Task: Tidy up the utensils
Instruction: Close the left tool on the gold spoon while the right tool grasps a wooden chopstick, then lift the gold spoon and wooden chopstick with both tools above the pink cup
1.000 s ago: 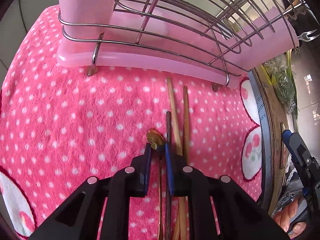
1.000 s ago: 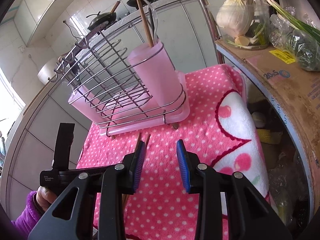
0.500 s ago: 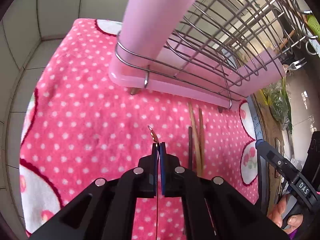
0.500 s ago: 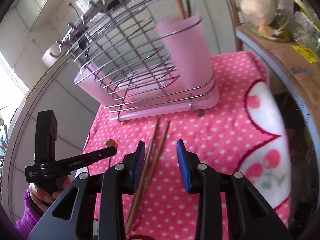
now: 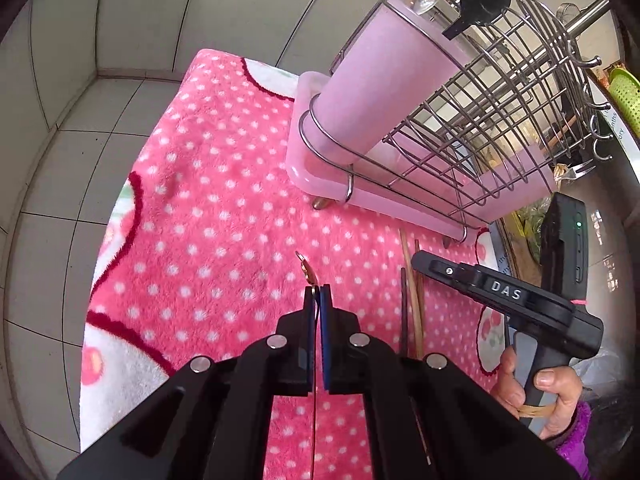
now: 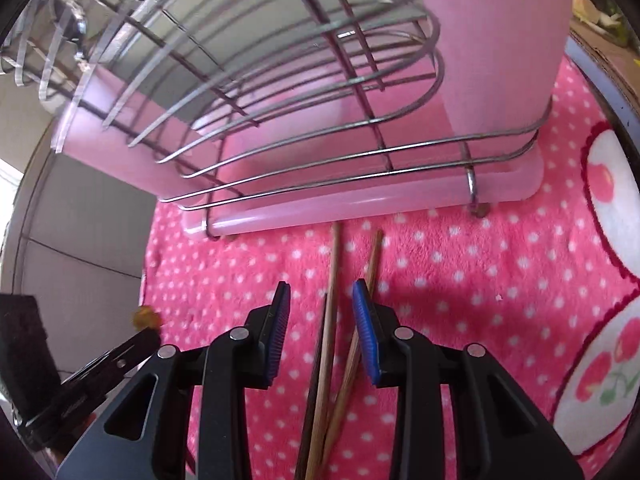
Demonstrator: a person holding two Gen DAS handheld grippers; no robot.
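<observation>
My left gripper (image 5: 318,304) is shut on a thin golden spoon (image 5: 307,273) and holds it above the pink dotted towel (image 5: 208,208). The spoon's bowl sticks out past the fingertips and its handle hangs down between the arms. My right gripper (image 6: 320,312) is open, low over three chopsticks (image 6: 334,272) that lie on the towel, two pale and one dark. Two of them run between its blue pads without touching. Beyond them stands the wire utensil rack (image 6: 320,120) on its pink tray (image 6: 360,210). In the left wrist view the rack's tall pink cup (image 5: 384,92) is ahead, with the right gripper (image 5: 420,259) over the chopsticks (image 5: 412,292).
A black ladle (image 5: 480,4) and a clear spoon stand in the pink cup. Grey tiled walls (image 5: 80,60) close off the left and back. The towel ends at a counter edge (image 6: 592,60) on the right, with a cardboard box and greens beyond. A hand (image 5: 556,400) grips the right tool.
My left gripper shut on the golden spoon and lifted it off the towel, drawing away from the chopsticks. My right gripper came down and forward until it straddled the chopsticks near the rack.
</observation>
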